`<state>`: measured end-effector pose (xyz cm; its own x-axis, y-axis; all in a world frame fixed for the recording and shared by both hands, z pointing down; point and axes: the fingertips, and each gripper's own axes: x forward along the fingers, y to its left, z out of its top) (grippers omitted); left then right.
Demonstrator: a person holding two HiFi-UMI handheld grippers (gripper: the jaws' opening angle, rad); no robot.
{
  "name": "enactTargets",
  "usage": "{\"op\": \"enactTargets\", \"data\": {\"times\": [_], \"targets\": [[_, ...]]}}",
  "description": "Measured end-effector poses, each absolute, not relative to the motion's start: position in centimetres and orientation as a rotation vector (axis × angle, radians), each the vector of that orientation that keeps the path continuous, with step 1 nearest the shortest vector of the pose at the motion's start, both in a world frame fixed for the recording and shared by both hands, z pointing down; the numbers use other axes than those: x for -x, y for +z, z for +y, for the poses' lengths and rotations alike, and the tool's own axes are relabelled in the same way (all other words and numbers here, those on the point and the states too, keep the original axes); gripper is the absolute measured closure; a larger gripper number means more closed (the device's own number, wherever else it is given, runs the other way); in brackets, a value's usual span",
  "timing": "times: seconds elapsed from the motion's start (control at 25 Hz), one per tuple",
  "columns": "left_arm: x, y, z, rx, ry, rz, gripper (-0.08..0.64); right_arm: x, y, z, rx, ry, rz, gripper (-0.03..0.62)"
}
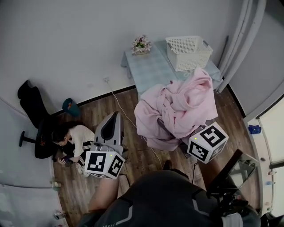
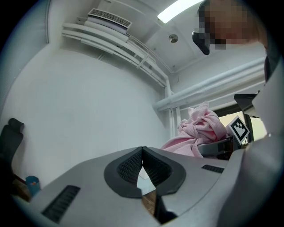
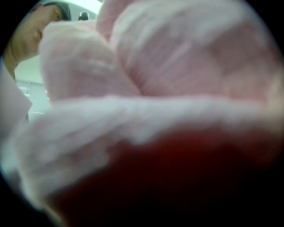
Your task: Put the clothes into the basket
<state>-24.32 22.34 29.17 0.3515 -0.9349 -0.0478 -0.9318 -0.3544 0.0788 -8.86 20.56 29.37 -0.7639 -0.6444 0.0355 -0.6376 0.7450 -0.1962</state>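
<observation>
Clothes (image 1: 177, 104) sit thick between the wide jaws of the right gripper (image 1: 205, 142), which hold them. The left gripper (image 2: 142, 153) is closed, empty. Hold firmly until the basket (image 1: 188, 53) is under the jaws.

Even overhead light is seen in the head view, soft and slightly dim, with faint shadows thrown on the wooden floor (image 1: 88, 108) and the pale wall (image 1: 66, 44) bowed toward the frame's edges. In the left gripper view, a ceiling light panel (image 2: 177, 11) is blown out to glare, the white surfaces are washed flat, and the fisheye frame is ringed by a dark vignette. The right gripper view is filled by pink clothes (image 3: 146, 66) close against the lens, wholly out of focus and sunk into deep red shadow below.
</observation>
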Motion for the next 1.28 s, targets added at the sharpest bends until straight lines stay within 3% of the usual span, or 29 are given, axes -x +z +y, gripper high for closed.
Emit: {"op": "enactTargets", "data": {"times": [0.4, 0.72, 1.28], "targets": [[22.5, 27.9, 20.1, -2.646, -0.172, -1.621, 0.551, 7.6, 28.9, 20.0, 1.16, -0.299, 2.85, 0.206], [14.8, 29.3, 12.2, -2.669, -0.047, -1.545, 0.551, -0.8, 30.0, 12.7, 1.24, -0.353, 2.774, 0.206], [10.8, 29.3, -0.5, -2.762, -0.108, -1.334, 0.551, -4.8, 29.2, 3.2, 1.487, -0.301, 2.687, 0.206]]}}
